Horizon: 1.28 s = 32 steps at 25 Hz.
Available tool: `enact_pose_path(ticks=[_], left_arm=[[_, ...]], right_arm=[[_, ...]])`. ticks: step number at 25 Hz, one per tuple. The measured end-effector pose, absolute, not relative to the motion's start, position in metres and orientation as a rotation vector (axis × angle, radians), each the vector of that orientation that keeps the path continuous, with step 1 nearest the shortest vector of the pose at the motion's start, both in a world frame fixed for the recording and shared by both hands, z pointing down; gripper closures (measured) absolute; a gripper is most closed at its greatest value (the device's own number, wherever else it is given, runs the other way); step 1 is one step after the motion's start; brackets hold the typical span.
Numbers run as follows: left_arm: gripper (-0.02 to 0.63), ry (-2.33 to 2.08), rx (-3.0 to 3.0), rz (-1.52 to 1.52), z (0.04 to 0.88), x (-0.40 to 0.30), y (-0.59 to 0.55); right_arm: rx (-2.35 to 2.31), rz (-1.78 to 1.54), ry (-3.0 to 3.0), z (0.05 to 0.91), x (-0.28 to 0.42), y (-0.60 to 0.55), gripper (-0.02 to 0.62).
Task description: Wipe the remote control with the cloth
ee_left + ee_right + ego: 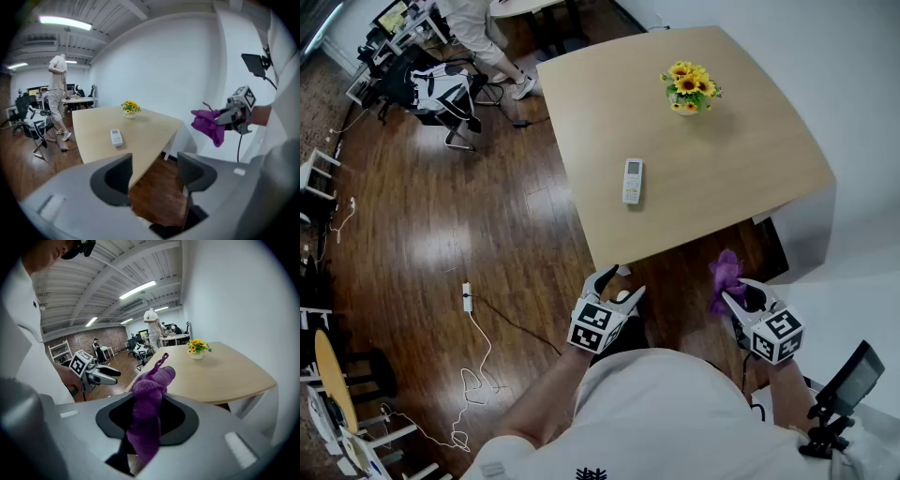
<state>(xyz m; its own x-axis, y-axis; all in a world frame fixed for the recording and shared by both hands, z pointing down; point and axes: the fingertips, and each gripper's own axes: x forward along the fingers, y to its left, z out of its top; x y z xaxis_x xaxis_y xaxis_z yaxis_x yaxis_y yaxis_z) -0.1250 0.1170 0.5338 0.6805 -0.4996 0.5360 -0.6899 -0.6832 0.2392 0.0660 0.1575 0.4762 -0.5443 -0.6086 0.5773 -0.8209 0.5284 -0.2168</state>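
A white remote control [632, 180] lies on the light wooden table [731, 159], near its middle; the left gripper view shows the remote control [116, 137] too. My right gripper [732, 293] is shut on a purple cloth [725, 275], held off the table's near edge. The cloth [149, 404] hangs bunched between the jaws in the right gripper view. My left gripper [619, 284] stands open and empty below the table's near corner, with wide jaws [153, 176].
A small pot of sunflowers [691, 88] stands at the table's far side. A person [483, 28] stands by desks and office chairs [441, 94] at the far left. A power strip with cable [467, 297] lies on the wooden floor.
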Motion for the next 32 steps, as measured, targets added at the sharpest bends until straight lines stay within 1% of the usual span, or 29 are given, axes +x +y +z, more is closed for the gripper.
enact_pose_path(ticks=[3, 7, 14, 15, 20, 26, 31, 32], left_arm=[[0.301, -0.908, 2.489, 0.637, 0.526, -0.137, 0.074], [0.290, -0.929, 2.463, 0.683, 0.545, -0.139, 0.006], [0.279, -1.139, 2.286, 0.703, 0.575, -0.128, -0.075], [0.270, -1.174, 2.254, 0.714, 0.579, -0.127, -0.087], [0.267, -1.296, 2.068, 0.813, 0.611, -0.121, -0.130], [0.265, -1.374, 1.952, 0.997, 0.661, -0.123, -0.169], [0.264, -1.329, 1.896, 1.066, 0.692, -0.128, -0.165], [0.284, -1.311, 1.902, 1.056, 0.695, -0.127, -0.163]], right_arm=[[1.149, 0.643, -2.366, 0.465, 0.039, 0.110, 0.471], [1.099, 0.632, -2.394, 0.473, 0.024, 0.045, 0.470], [0.911, 0.616, -2.437, 0.486, 0.035, -0.033, 0.470], [0.870, 0.598, -2.449, 0.485, 0.036, -0.045, 0.470], [0.698, 0.537, -2.509, 0.473, 0.050, -0.097, 0.470], [0.570, 0.539, -2.498, 0.489, 0.075, -0.116, 0.470], [0.653, 0.553, -2.461, 0.494, 0.088, -0.105, 0.470], [0.679, 0.565, -2.458, 0.493, 0.088, -0.107, 0.471]])
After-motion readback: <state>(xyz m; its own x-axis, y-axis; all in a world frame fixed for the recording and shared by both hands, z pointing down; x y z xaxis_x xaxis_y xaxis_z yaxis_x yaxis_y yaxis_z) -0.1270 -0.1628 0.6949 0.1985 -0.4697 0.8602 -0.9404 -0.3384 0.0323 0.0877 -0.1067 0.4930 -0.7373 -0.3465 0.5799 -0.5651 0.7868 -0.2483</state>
